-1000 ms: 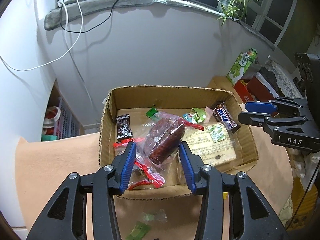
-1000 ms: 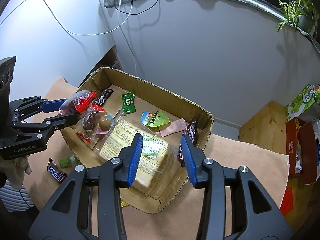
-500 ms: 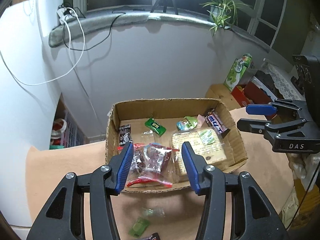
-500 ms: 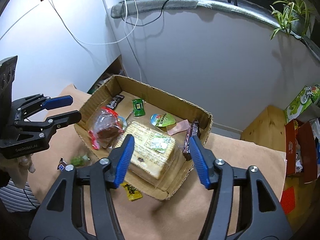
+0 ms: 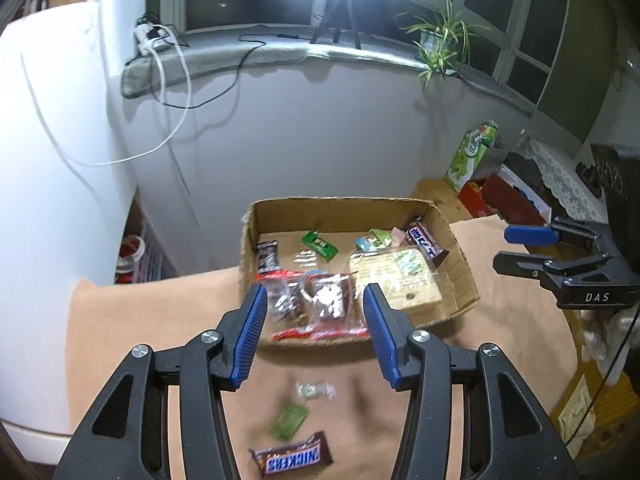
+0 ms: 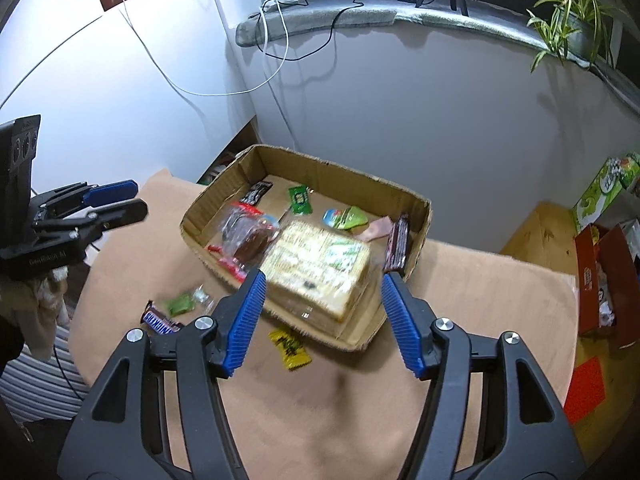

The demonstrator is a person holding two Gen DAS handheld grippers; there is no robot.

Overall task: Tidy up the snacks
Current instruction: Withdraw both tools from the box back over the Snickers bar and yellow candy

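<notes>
A shallow cardboard box (image 5: 344,206) (image 6: 344,174) sits on the tan table. It holds a clear red-edged bag of dark snacks (image 5: 316,304) (image 6: 248,236), a large cracker pack (image 5: 394,276) (image 6: 320,264), chocolate bars and small green packets. My left gripper (image 5: 314,328) is open and empty, raised before the box's near edge. My right gripper (image 6: 324,312) is open and empty above the box's near corner. On the table outside the box lie a Snickers bar (image 5: 294,454) (image 6: 160,320), a green packet (image 5: 290,422) (image 6: 180,304), a clear-wrapped candy (image 5: 316,390) and a yellow packet (image 6: 290,346).
A green carton (image 5: 472,156) (image 6: 600,196) and red boxes (image 6: 600,276) stand to the right of the table. A white wall and a windowsill with cables and a plant (image 5: 440,40) lie behind the box.
Both grippers have pulled back and up from the box. The left one let go of the clear snack bag, which now lies in the box. The right jaws opened wider.
</notes>
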